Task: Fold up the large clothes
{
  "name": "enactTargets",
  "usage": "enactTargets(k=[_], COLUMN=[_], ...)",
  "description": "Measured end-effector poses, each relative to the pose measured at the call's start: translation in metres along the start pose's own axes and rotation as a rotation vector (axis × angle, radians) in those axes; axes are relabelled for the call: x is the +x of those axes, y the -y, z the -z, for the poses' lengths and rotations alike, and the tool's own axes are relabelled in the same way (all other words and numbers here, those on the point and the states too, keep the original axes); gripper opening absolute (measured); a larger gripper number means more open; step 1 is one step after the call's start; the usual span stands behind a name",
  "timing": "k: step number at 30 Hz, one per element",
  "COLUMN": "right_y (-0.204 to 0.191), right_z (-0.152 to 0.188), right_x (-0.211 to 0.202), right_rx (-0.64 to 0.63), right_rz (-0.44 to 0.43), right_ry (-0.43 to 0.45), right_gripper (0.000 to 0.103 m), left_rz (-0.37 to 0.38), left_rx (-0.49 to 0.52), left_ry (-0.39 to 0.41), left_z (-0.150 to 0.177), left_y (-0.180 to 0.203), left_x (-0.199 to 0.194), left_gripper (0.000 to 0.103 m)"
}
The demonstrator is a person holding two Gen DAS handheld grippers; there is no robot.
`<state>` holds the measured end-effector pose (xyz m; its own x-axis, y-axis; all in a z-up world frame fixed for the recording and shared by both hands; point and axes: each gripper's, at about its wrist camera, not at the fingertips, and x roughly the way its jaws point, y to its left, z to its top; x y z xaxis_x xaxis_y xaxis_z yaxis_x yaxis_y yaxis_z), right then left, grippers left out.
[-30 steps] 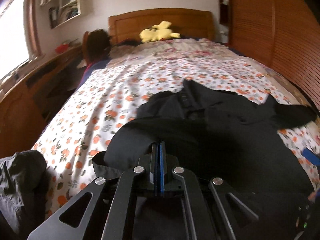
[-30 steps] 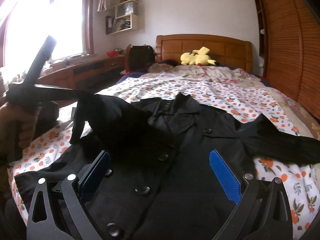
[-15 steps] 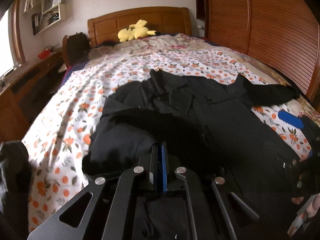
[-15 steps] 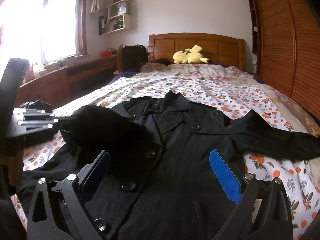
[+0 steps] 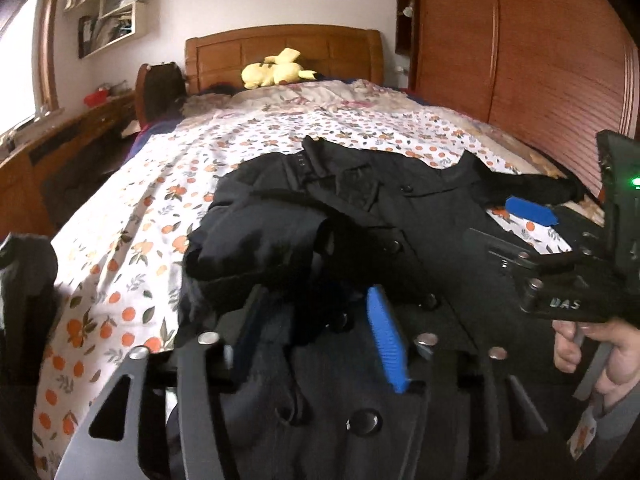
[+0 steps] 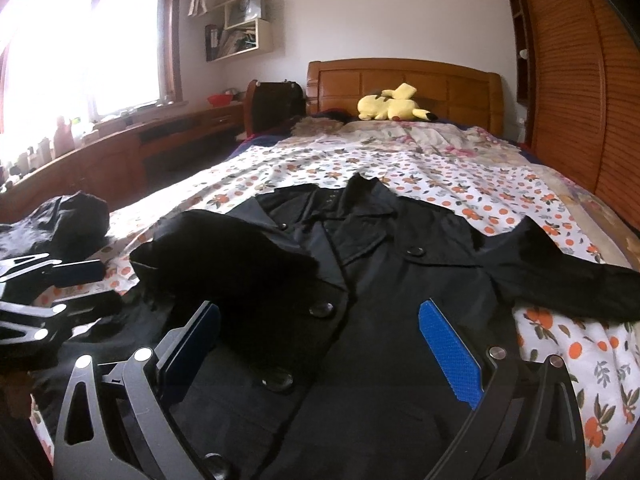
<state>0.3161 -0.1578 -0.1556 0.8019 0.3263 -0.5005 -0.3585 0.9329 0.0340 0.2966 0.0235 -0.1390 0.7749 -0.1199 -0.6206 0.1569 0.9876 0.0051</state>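
Observation:
A black buttoned coat lies front up on the floral bedsheet. Its left sleeve is folded across the chest, while the other sleeve stretches out to the right. My left gripper is low over that folded sleeve. Its jaws are opening, with the loose cuff between the pads and not pressed by them. At the left edge of the right wrist view, the left gripper shows parted fingers. My right gripper hovers wide open over the coat's buttoned front, holding nothing.
A yellow plush toy rests by the wooden headboard. A slatted wardrobe runs along the bed's right side, and a wooden desk under the window runs along the left. A dark garment heap lies at the bed's left edge. A hand holds the right gripper.
The left gripper carried the sleeve rightwards over the coat's front and sank lower. Its shut jaws have parted, leaving the sleeve folded on the chest. The right gripper stayed open and still.

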Motion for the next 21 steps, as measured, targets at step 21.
enactTargets(k=[21], right_y=[-0.052], right_z=[0.004], right_x=[0.015], right_rx=[-0.085], right_rz=[-0.074], right_ry=[-0.034], right_gripper=[0.096], left_rz=[-0.105], left_rx=[-0.08], left_ry=[0.135], left_z=[0.04], left_y=[-0.06], left_x=[-0.074], left_gripper=[0.1])
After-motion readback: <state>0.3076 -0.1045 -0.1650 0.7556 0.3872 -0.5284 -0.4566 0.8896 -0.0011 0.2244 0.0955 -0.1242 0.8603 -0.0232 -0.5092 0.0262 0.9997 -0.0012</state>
